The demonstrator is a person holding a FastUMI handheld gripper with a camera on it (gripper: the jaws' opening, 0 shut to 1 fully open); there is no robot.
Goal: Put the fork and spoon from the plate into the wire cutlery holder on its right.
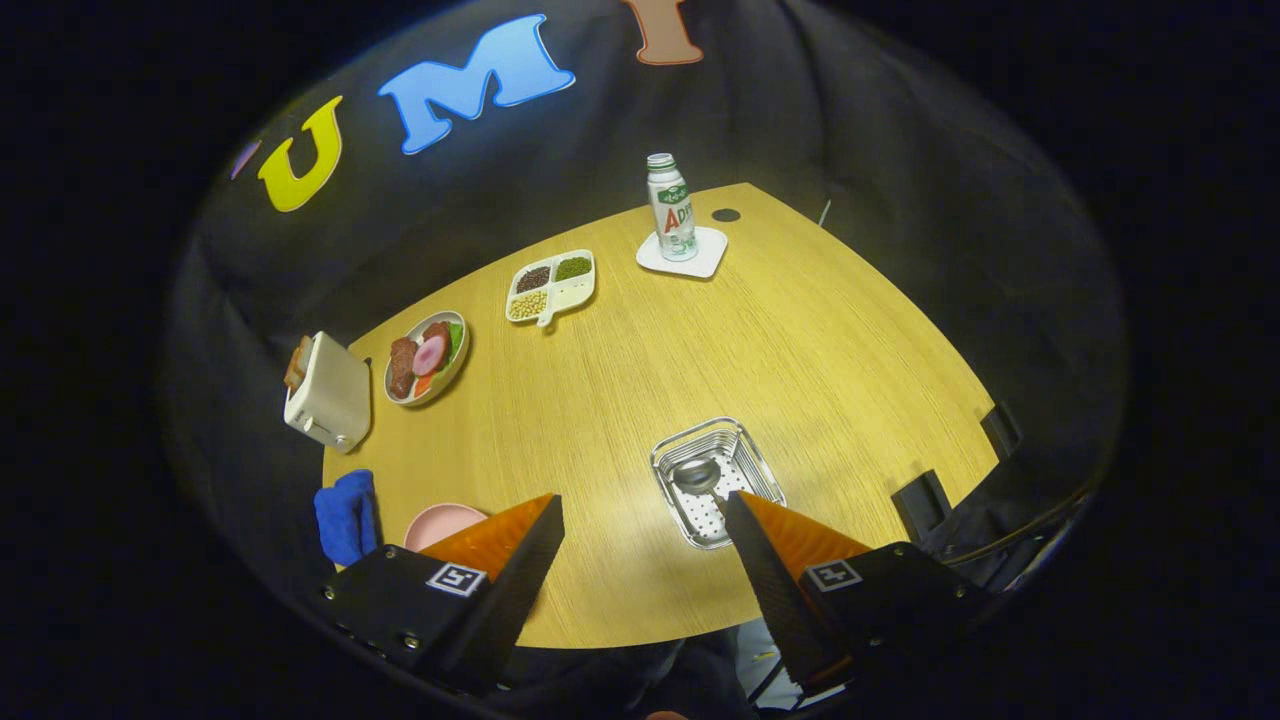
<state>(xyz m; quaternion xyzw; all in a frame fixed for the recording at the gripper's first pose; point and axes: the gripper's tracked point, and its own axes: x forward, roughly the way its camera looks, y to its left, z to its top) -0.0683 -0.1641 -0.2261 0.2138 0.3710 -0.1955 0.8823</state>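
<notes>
My gripper [645, 512] is open high above the wooden table [700, 340], with nothing between its fingers. The wire cutlery holder [716, 480] stands just ahead of the right fingertip, and a spoon [697, 476] lies inside it. A pink plate [443, 523] sits to the left, partly hidden behind the left finger [505, 545]. Whatever lies on the plate is hidden from me. I cannot make out a fork.
A blue cloth [345, 515] lies left of the pink plate. Farther off are a white toaster [328, 392], a plate of food [427, 357], a divided tray of beans [551, 285], and a bottle [670, 207] on a white coaster [683, 252].
</notes>
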